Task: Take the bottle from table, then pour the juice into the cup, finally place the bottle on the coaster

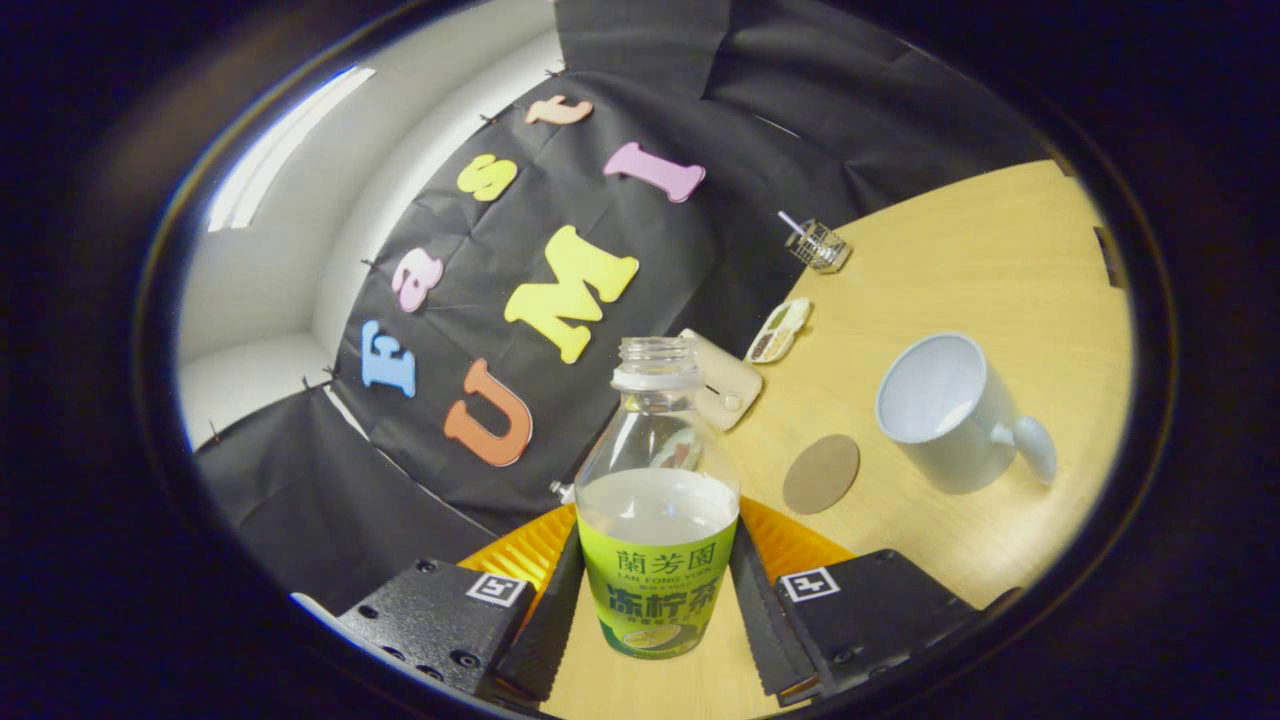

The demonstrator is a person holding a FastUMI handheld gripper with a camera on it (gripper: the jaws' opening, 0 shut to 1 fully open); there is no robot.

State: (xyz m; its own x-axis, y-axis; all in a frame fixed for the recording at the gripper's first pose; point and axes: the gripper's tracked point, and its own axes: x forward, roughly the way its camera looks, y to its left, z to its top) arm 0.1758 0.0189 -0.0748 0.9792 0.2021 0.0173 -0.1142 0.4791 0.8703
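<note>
Bottle uncapped, clamped between both fingers of the gripper, tilted toward the cup. Pour slowly with the mouth over the cup; coaster lies between them.

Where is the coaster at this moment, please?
In the gripper view, the round brown coaster lies flat on the table, beyond the fingers holding the bottle, between that bottle and the white cup.

Gripper view rides on tool, tilted, faces along fingers over table, seemingly close
</note>
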